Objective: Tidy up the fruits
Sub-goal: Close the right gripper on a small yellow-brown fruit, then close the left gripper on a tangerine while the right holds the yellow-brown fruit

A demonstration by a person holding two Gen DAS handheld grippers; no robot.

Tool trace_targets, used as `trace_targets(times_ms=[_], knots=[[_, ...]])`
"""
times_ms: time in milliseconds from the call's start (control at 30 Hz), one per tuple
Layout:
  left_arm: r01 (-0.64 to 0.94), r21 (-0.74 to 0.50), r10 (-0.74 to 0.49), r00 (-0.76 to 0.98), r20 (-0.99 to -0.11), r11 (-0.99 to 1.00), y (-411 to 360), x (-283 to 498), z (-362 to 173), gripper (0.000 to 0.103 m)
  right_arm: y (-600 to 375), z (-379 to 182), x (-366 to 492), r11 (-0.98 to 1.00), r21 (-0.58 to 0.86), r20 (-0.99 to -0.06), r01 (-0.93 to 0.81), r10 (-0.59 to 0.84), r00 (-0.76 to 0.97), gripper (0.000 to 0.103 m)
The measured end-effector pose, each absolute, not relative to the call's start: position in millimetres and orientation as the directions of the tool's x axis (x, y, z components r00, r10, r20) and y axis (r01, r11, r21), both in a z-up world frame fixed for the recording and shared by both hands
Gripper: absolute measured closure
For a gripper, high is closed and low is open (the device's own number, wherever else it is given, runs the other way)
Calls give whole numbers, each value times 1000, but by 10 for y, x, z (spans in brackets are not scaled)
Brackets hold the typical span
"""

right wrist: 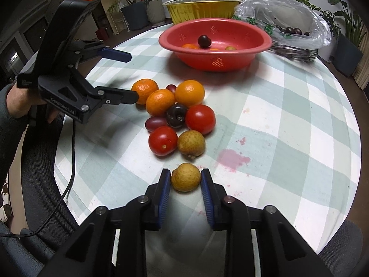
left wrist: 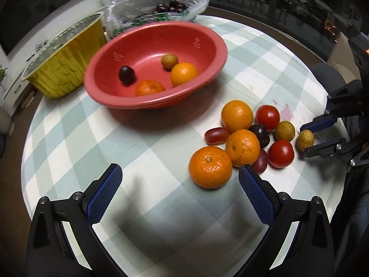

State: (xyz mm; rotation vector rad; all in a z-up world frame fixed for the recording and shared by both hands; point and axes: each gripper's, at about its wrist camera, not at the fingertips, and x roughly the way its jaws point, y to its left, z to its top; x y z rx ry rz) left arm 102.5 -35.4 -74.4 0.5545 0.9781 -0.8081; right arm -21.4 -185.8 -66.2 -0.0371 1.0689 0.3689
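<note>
A red bowl (left wrist: pixel 207 46) (right wrist: pixel 258 43) on the checked table holds two oranges, a dark plum (left wrist: pixel 126 74) and a small tan fruit (left wrist: pixel 169 61). A pile of fruit lies on the cloth: three oranges (left wrist: pixel 210 166) (right wrist: pixel 144 90), two tomatoes (left wrist: pixel 281 153) (right wrist: pixel 162 140), a dark plum (right wrist: pixel 177 115), red grapes and a tan longan (right wrist: pixel 191 142). My right gripper (right wrist: pixel 185 177) (left wrist: pixel 305 140) is shut on another tan longan (right wrist: pixel 185 177) (left wrist: pixel 305 140) just off the pile. My left gripper (left wrist: pixel 180 175) (right wrist: pixel 133 76) is open and empty, beside the nearest orange.
A yellow foil container (left wrist: pixel 62 69) (right wrist: pixel 203 8) and a clear plastic bag of dark fruit (left wrist: pixel 159 2) (right wrist: pixel 288 23) stand behind the bowl. Pink stains (right wrist: pixel 233 159) mark the cloth. Potted plants and a chair surround the round table.
</note>
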Motion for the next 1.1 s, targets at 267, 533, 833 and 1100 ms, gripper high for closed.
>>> trace_targets(times_ms=[267,533,833,1100], knots=[[851,24,-362,249,-898,525,-431,990,-853,20,-1873,-660,-216,938,156,-860,-309,283,425,74],[878,-14,-400,204,-894,479,-432,975,-832,42,-1874,-670,-207,938,162,-860,-305,286,423,74],[890,-24,-411,187,-892,456,-450,917,-838,64,-1875,-666,-210,939,163,-860,-304,286,423,74],[879,-21,-409,200,-891,477,-410,889,-835,65,-1877,-666,-208,940,163,-858,-300,285,427,74]])
